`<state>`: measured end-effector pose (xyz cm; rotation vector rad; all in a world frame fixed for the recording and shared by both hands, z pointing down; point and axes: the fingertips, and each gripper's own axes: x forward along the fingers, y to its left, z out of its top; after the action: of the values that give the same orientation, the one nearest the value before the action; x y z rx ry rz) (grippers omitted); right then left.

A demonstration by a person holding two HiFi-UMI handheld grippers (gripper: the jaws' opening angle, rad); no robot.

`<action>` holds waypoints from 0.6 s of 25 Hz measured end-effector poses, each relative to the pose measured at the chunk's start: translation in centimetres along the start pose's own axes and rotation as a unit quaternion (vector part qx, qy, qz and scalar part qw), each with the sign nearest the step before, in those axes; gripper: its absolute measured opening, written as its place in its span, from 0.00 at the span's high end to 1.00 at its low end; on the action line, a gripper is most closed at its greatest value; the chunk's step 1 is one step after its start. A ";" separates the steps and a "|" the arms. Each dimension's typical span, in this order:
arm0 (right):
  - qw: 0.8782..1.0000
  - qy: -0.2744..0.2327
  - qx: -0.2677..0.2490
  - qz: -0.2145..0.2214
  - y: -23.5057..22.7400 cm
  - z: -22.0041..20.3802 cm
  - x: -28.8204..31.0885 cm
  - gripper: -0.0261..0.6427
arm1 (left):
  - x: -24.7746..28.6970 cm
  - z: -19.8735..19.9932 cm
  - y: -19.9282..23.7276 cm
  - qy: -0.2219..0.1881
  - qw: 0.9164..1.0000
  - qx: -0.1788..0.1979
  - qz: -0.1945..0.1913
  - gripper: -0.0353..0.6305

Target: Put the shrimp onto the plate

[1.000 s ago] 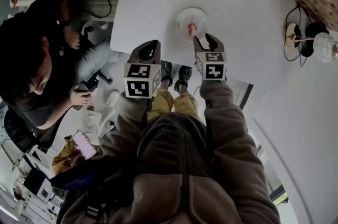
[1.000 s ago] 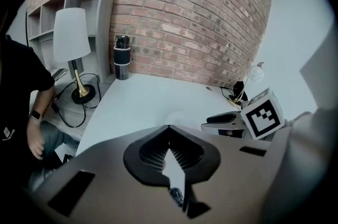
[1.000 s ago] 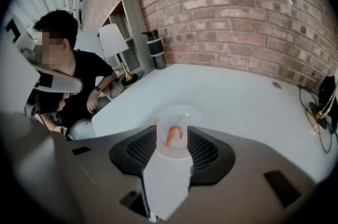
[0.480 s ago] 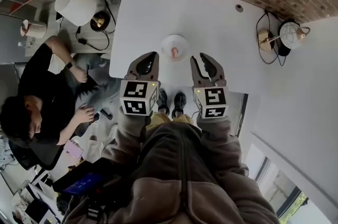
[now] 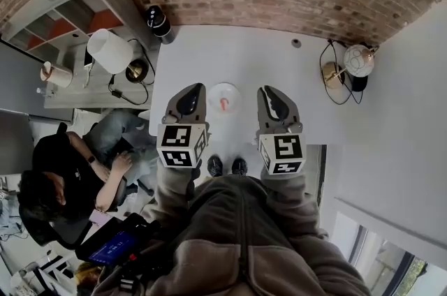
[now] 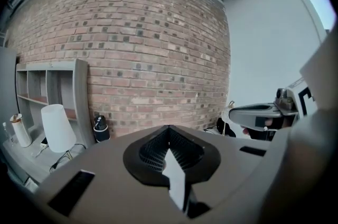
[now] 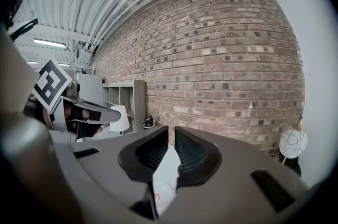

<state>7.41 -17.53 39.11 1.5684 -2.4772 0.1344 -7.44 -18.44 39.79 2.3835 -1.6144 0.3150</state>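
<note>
Shrimp (image 5: 223, 104): lies on plate (image 5: 213, 93), near front edge of desk (image 5: 279, 57), btwn the two raised tools; placing looks done.
L hand-held gripper (image 6: 169, 128): jaws pressed together, empty. R hand-held gripper (image 7: 171, 130): jaws have just been closing, thin gap left, nothing btwn. Shrimp prob. light, soft, curved, maybe slick; if re-gripped, pinch gently across thick mid-body, not tail. Plate prob. breakable.
</note>
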 end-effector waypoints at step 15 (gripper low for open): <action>0.991 -0.133 -0.006 -0.031 -1.5 11.8 -3.1 0.96 | -3.5 11.6 -0.7 -0.128 0.991 0.048 0.004 0.94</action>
<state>8.59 -17.67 26.87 1.7570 -2.6137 -0.1070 -7.59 -18.82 27.69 2.5793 -1.7515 0.0915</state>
